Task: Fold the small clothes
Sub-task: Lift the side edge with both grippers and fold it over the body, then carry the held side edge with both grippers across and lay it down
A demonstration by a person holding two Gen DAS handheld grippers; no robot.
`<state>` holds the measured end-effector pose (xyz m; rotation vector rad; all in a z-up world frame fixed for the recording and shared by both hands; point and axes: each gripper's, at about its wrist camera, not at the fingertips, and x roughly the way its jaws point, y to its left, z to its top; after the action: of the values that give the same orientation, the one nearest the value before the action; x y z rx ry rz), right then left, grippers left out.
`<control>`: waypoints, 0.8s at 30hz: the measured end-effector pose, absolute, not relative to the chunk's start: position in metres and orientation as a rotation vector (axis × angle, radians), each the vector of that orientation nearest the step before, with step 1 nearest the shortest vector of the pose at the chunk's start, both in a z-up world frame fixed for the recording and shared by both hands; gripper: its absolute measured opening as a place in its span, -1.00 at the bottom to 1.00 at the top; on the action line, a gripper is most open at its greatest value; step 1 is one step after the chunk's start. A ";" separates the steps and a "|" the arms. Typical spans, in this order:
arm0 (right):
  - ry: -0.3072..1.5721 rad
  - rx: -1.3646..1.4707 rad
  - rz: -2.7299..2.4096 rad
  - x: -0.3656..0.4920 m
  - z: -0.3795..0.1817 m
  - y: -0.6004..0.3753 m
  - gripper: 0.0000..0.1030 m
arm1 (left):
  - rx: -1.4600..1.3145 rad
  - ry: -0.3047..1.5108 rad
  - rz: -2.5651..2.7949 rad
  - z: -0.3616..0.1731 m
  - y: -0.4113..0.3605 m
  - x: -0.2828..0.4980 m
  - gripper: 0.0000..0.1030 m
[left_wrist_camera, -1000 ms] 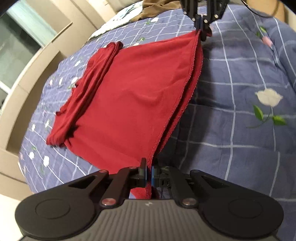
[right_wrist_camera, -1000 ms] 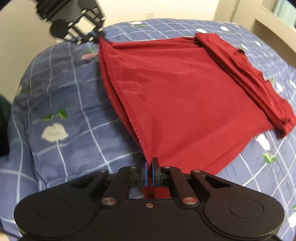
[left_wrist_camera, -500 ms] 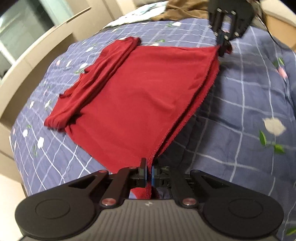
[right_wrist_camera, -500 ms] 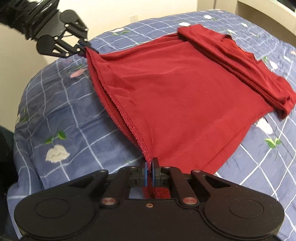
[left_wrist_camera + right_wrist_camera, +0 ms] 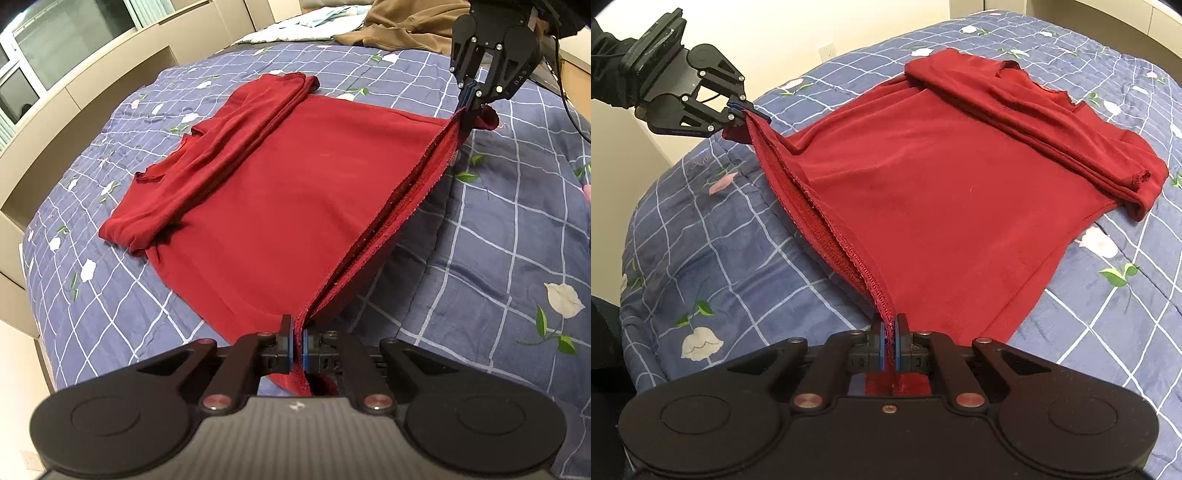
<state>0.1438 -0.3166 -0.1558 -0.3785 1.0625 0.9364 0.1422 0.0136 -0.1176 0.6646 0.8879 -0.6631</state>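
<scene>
the left gripper (image 5: 297, 341) has its jaws clenched on one bottom corner of the red shirt (image 5: 295, 192), and the hem runs taut from there across to the right gripper (image 5: 890, 343), whose jaws grip the other bottom corner just as firmly. the hem edge is lifted off the bed (image 5: 498, 229), while the rest of the shirt lies flat on the blue checked quilt, and along its far side the sleeves (image 5: 1052, 122) look already turned in over the body in a long bunched band. so the side folds appear done. what seems left is to carry the raised hem over towards the collar end, lay it down, let go and smooth it. further back on the bed lie a brown garment (image 5: 406, 22) and a pale cloth, not yet touched.
</scene>
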 end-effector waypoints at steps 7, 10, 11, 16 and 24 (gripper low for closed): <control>1.044 -0.359 0.935 0.155 -0.139 -0.321 -0.92 | 0.601 0.912 -0.646 -0.102 0.017 0.160 -0.94; 1.023 -0.352 0.926 0.174 -0.125 -0.322 -0.92 | 0.528 0.914 -0.604 -0.088 0.021 0.183 -0.94; 1.016 -0.349 0.922 0.182 -0.120 -0.322 -0.92 | 0.504 0.910 -0.587 -0.082 0.022 0.192 -0.94; 0.959 -0.347 0.895 0.236 -0.095 -0.324 -0.92 | 0.446 0.881 -0.531 -0.055 0.025 0.247 -0.94; 0.870 -0.404 0.844 0.335 -0.071 -0.324 -0.92 | 0.430 0.891 -0.505 -0.025 0.023 0.346 -0.94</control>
<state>0.3352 -0.3239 -0.0715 -0.4039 0.8702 0.8438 0.3464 0.0228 -0.0249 0.4303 0.8909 -0.5054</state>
